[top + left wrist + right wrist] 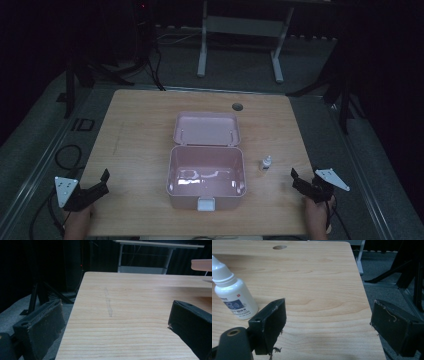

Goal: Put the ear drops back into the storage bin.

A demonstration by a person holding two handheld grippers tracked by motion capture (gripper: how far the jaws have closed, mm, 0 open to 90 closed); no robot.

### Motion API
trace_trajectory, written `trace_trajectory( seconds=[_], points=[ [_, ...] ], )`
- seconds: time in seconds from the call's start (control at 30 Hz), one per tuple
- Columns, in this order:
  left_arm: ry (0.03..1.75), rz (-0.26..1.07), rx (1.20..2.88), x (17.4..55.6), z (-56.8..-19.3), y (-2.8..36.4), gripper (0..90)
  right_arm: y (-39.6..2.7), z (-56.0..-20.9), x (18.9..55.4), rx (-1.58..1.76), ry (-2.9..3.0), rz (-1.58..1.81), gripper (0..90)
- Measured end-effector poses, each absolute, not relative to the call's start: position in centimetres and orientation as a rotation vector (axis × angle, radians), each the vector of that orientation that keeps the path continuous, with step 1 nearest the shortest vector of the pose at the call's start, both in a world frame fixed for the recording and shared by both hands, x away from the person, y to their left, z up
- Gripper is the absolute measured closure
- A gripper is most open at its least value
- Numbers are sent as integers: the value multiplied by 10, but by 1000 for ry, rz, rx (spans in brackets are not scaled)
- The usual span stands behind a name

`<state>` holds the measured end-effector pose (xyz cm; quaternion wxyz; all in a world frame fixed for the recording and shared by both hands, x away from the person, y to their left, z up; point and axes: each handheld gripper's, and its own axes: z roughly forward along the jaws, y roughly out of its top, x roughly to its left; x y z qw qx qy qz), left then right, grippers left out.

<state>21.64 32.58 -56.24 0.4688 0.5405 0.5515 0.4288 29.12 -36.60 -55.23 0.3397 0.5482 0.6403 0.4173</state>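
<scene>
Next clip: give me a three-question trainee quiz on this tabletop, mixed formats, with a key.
1. True or false: the pink box has its lid shut.
2. The small white bottle stands on which side of the box: A) the person's left, B) the person's right, C) inside it?
3. Fill in: the right tongs and the left tongs both have their jaws ____ and hold nothing.

Key: 1 false; 2 B; 3 open.

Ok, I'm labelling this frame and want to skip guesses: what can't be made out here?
- Bottle label: print too small and blurred in the right gripper view; the bottle is tiny in the high view.
- Box floor: glare hides part of it in the high view.
- Box lid: cut off by the left gripper view's right edge.
- Room behind the table: too dark.
</scene>
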Motion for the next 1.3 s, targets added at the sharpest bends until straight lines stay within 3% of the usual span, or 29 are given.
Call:
trace_trajectory(
  seconds=[0.8,1.3],
  points=[
    [1360,1046,1329,217,-563,326,4,-363,-543,311,1521,1961,994,131],
    [1354,1033,1332,217,-563,326,4,-353,-523,317,1534,2251,698,129]
  ],
)
